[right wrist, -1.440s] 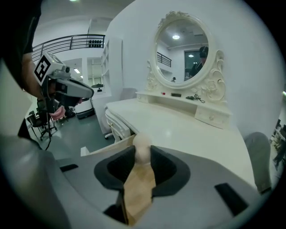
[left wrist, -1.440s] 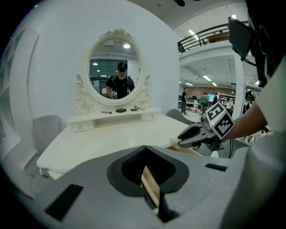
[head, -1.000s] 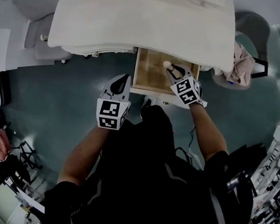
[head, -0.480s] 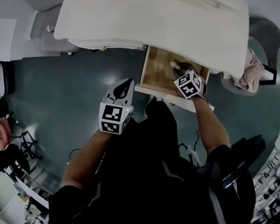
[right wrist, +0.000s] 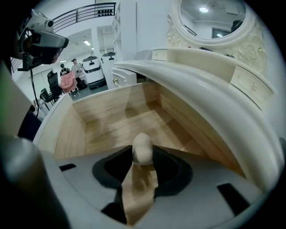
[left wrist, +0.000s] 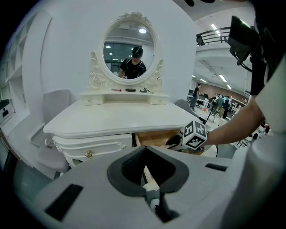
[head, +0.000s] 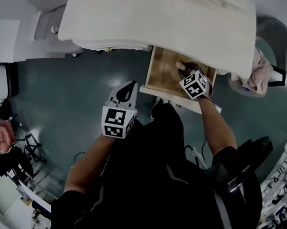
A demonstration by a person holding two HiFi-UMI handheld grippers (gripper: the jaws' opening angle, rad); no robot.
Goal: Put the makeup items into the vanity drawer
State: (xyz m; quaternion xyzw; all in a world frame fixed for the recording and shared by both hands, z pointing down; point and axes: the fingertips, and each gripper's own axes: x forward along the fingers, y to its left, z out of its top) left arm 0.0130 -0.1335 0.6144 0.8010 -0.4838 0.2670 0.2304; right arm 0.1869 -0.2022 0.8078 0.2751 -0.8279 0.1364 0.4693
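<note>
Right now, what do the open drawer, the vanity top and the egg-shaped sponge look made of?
Drawer: bare light wood, matte; grain and board seams show.
Vanity top: smooth white coat with a soft sheen, probably paint or lacquer; the core is hidden.
Egg-shaped sponge: beige and matte, probably soft foam; its surface is blurred, so unsure.

Floor [head: 72, 92]: dark teal, beneath left claw [head: 126, 85]. White wall [left wrist: 58, 53] ahead of that claw, with an oval mirror [left wrist: 129, 51] in a carved white frame. Pale chair [left wrist: 53, 103] to claw's left. Ceiling strip lights [left wrist: 222, 78] in the open hall [left wrist: 214, 96], far right.
</note>
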